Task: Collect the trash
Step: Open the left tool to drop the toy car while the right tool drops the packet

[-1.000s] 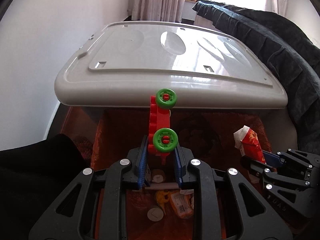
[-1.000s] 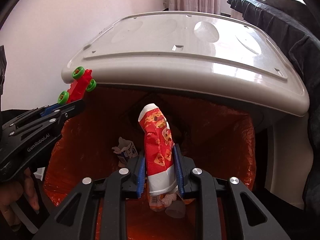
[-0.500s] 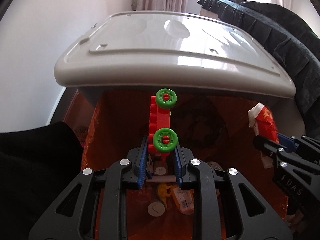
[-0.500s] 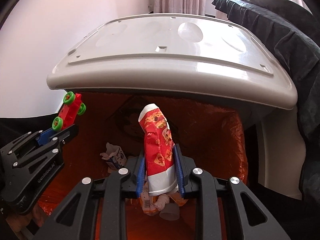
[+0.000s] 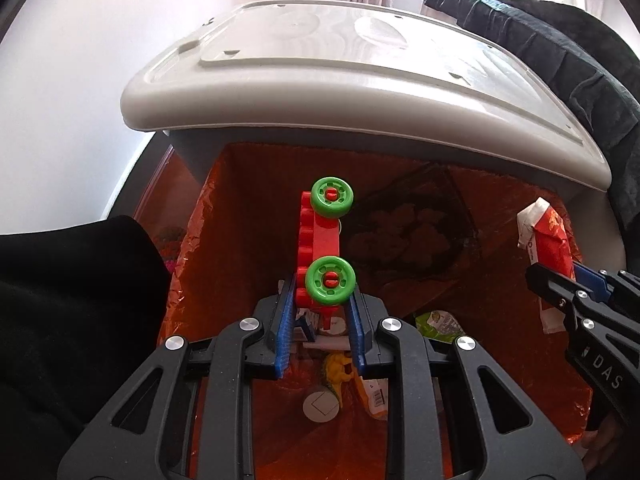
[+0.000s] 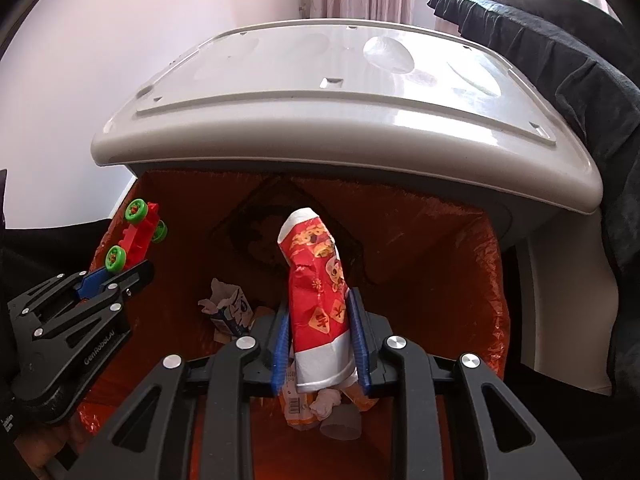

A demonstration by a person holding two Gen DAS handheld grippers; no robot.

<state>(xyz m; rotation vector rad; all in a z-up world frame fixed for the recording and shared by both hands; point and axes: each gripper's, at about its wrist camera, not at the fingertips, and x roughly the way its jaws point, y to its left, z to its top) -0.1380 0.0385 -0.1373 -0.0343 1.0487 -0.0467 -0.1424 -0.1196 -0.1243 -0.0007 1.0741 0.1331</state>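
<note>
The left tongs point(image 5: 320, 320) stay clamped on the red toy car point(image 5: 320, 236), now lower than a second ago, over the orange-lined bin point(image 5: 520, 208). Beside them, the right tongs point(image 6: 320, 340) keep gripping the red wrapper point(image 6: 318, 300). Beyond both, the raised lid point(image 6: 344, 120) looks nearer.

Open mouth of the orange-lined bin point(image 6: 460, 248) below, roomy in the middle. Overhung at the far side by the raised grey lid point(image 6: 344, 120). Hemmed on the right by dark cloth point(image 6: 568, 60). Floored with litter point(image 5: 332, 376).
</note>
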